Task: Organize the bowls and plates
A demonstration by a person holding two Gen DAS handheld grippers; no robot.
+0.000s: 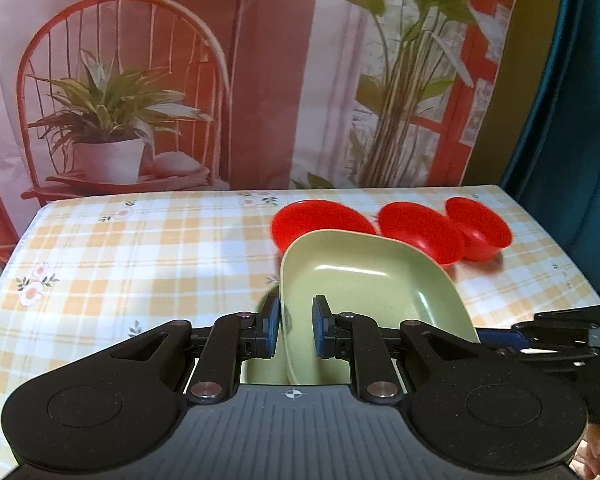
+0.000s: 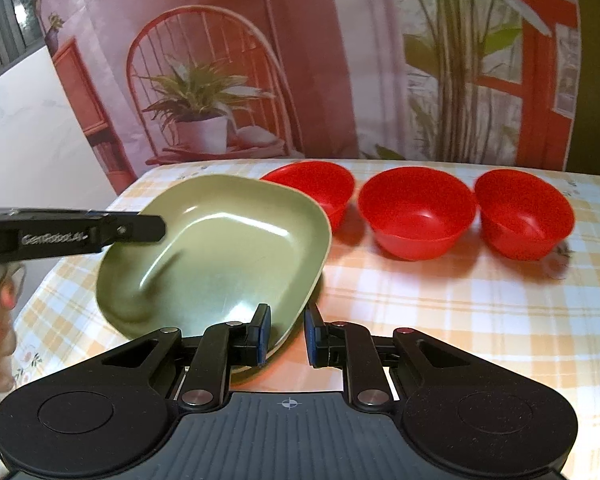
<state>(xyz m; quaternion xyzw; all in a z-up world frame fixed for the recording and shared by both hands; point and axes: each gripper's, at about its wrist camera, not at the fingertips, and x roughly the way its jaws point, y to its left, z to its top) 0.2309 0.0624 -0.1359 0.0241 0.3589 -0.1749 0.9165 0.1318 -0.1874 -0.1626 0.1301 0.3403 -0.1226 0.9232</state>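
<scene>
A green plate (image 1: 364, 280) is lifted and tilted above the checked tablecloth; it also shows in the right wrist view (image 2: 220, 256). My left gripper (image 1: 296, 326) has its jaws on either side of the plate's left rim, with a small gap at the right pad. My right gripper (image 2: 286, 334) straddles the plate's right rim, its left pad against the plate, its right pad apart from it. Three red bowls (image 2: 312, 188) (image 2: 416, 212) (image 2: 524, 212) stand in a row at the back of the table. The left gripper's body (image 2: 72, 234) reaches in from the left.
The table (image 1: 140, 248) has a yellow checked cloth with its far edge against a printed backdrop. A teal curtain (image 1: 580, 120) hangs at the right. Open cloth lies to the left of the plate and in front of the bowls (image 2: 460, 312).
</scene>
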